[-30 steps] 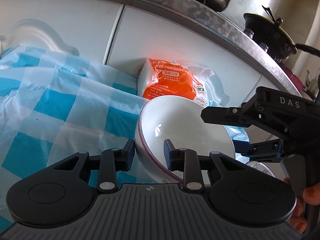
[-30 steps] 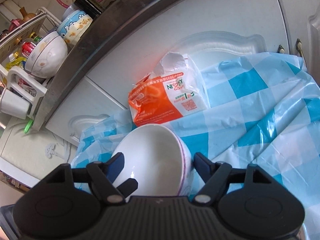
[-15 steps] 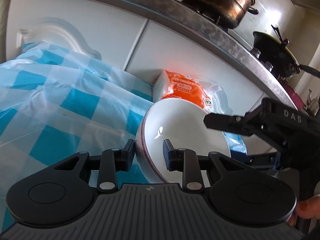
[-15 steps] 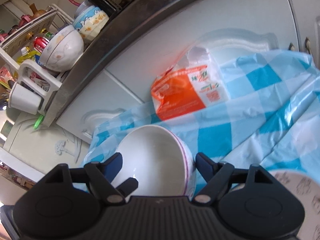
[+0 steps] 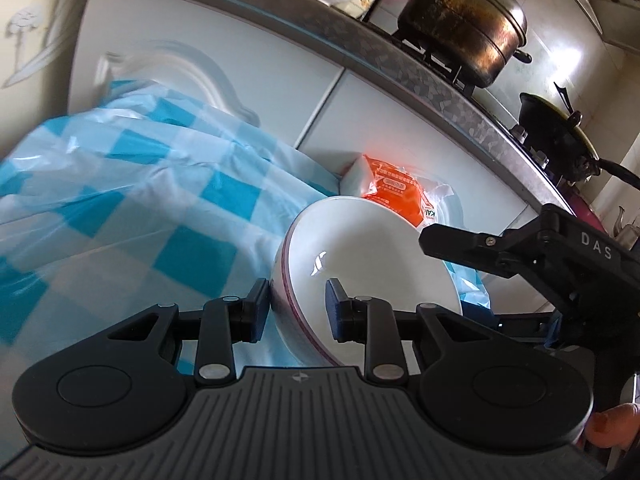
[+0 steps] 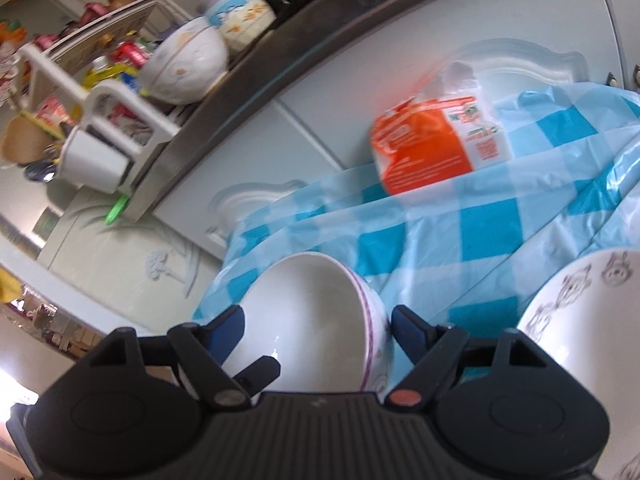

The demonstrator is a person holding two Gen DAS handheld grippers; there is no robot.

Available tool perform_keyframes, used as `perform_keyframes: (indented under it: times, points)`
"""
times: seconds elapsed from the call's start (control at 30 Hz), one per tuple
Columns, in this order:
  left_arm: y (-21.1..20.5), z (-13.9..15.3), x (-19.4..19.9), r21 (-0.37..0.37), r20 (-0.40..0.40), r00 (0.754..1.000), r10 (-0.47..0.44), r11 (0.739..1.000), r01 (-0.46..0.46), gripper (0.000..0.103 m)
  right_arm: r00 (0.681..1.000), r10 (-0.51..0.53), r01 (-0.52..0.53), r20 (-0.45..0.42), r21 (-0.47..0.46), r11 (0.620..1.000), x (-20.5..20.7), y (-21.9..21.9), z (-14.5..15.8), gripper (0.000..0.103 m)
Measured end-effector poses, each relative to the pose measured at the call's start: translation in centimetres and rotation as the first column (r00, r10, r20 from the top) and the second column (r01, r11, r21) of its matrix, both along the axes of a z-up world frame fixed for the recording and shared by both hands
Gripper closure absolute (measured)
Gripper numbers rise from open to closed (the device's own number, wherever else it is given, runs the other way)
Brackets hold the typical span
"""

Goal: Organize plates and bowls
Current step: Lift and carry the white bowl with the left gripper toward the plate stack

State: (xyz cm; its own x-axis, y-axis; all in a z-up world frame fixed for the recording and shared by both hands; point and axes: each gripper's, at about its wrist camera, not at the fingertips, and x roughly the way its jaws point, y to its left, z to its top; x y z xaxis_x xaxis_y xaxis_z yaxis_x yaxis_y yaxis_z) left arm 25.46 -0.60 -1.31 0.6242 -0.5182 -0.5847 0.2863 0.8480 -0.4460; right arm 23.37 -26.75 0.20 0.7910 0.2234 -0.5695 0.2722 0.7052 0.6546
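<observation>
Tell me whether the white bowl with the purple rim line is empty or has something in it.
Empty: the white purple-rimmed bowl shows only bare glossy inside in both wrist views, pinched at its rim by the left tool.

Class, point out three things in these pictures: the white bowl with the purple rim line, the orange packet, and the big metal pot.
white bowl (image 5: pixel 360 256), left wrist view, inner wall.
orange packet (image 6: pixel 424 148), right wrist view, orange face.
metal pot (image 5: pixel 460 28), left wrist view, side wall.
</observation>
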Motion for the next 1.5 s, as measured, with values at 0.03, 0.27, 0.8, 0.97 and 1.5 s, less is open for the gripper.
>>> perform_keyframes:
  times: [0.03,0.27,0.8,0.97,1.5]
  points:
    - [0.5,0.2,-0.4,0.003,0.001,1.000,0.006,1.000,-0.006,0.073,1.000,0.008,-0.008,0.006,0.006,1.000,-0.2,0.5,0.2,0.022]
    - [3.9,1.6,-3.4,0.012,0.011,0.999,0.047,0.999,-0.047,0.073,0.998,0.065,-0.065,0.024,0.001,0.998,-1.9,4.6,1.2,0.022]
    - [11.9,1.4,-10.4,0.046,0.000,0.991,0.132,0.990,-0.132,0.073,0.982,0.179,-0.180,0.053,0.012,0.984,-6.9,14.5,1.4,0.019]
    - [13.7,0.5,-11.3,0.065,-0.010,0.987,0.161,0.985,-0.160,0.073,0.980,0.196,-0.198,0.037,0.042,0.979,-7.7,16.6,-0.2,0.019]
    - [14.2,-1.6,-11.6,0.089,-0.030,0.985,0.168,0.982,-0.165,0.073,0.977,0.213,-0.213,-0.003,-0.024,0.977,-7.7,18.6,-2.3,0.016]
